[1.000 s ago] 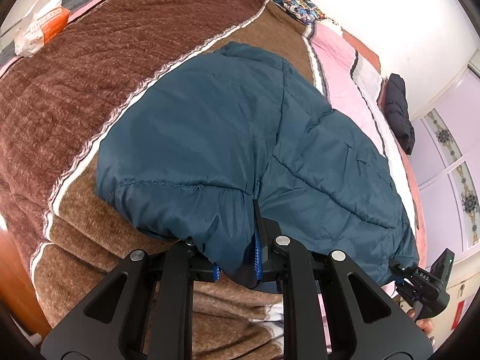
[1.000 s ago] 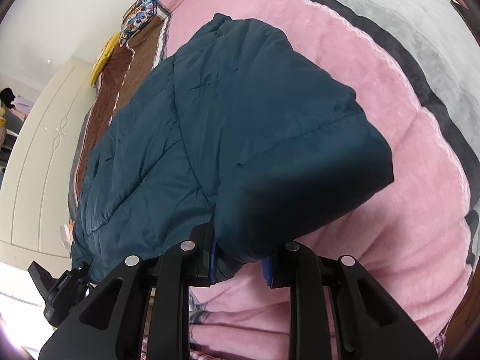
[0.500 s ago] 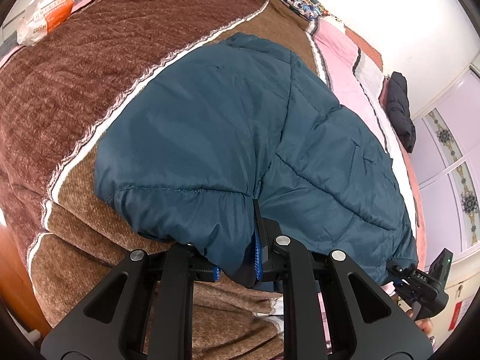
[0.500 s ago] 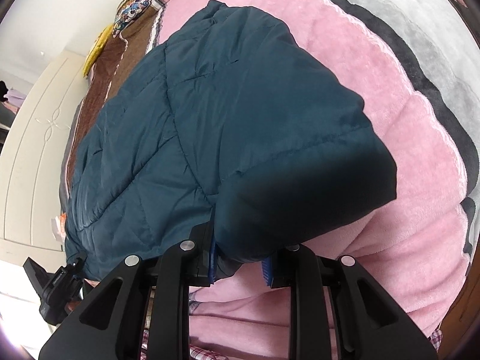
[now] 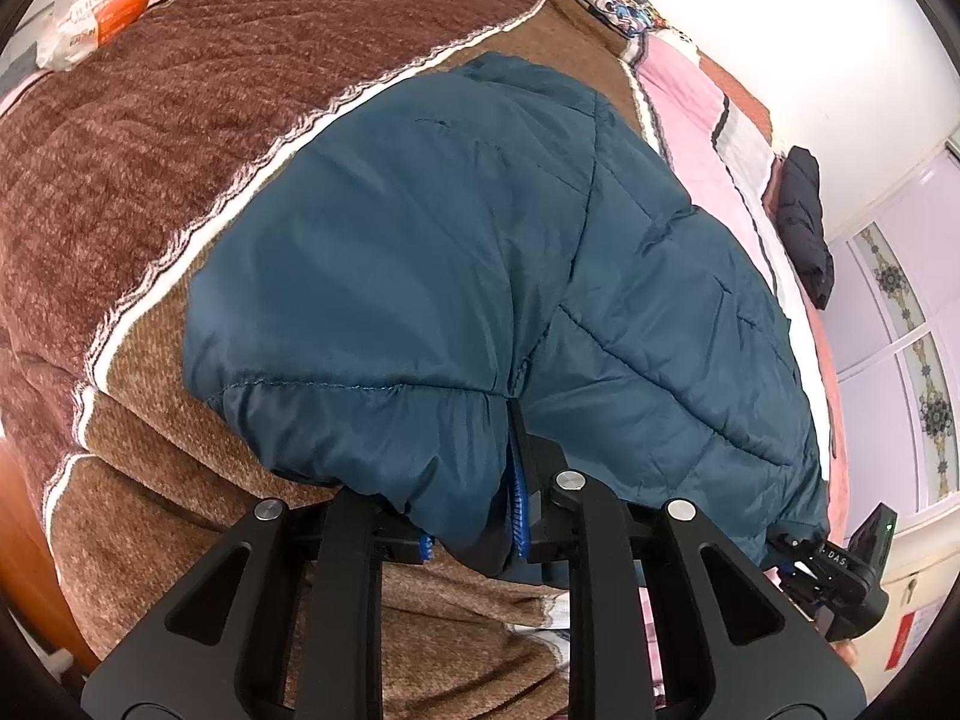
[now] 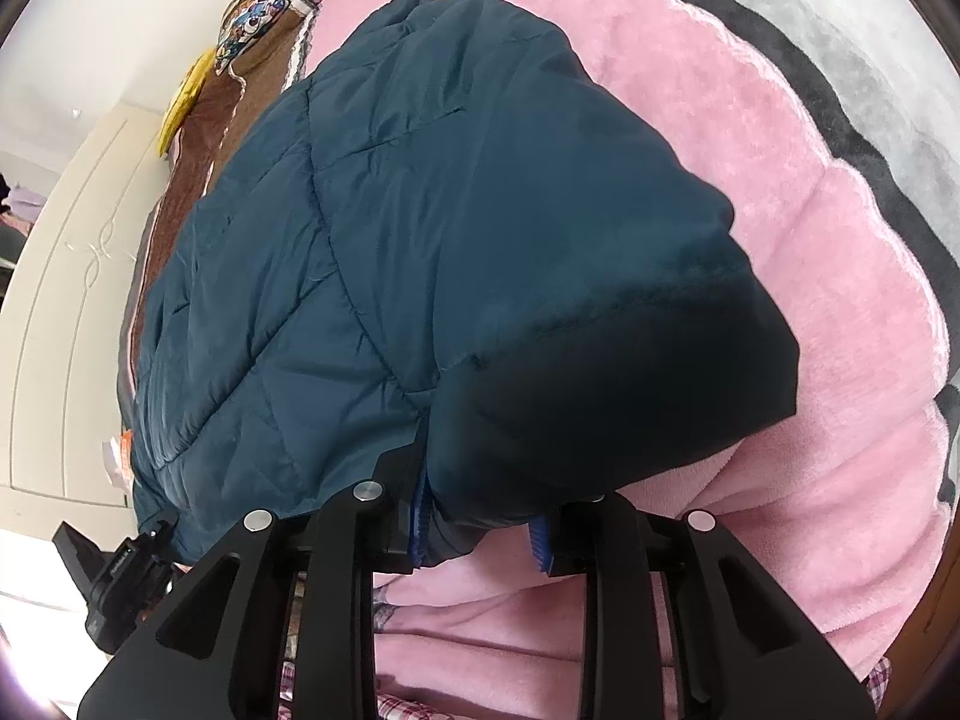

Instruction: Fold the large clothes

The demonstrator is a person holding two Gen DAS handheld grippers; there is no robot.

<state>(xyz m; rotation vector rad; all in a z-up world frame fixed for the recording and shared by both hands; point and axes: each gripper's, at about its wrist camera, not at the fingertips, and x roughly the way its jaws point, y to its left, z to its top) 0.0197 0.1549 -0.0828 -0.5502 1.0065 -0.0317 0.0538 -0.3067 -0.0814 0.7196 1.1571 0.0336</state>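
A teal padded jacket (image 5: 480,252) lies spread across the bed, its left part on the brown blanket (image 5: 150,150) and its right part on the pink blanket (image 6: 810,210). The left gripper (image 5: 474,531) has its jaws pinching the jacket's near hem at the left, a thick roll of fabric bulging between the blue pads. The right gripper (image 6: 480,531) grips the same near edge at the right, its jaws closed on a bunched dark corner of the jacket. Holding the two near corners well apart keeps the hem taut and level, probably so the near part can be lifted and carried toward the far end in one even fold. A black garment (image 5: 804,222) lies at the far right, and an orange-and-white packet (image 5: 96,12) sits at the far left, both well apart from the jacket.
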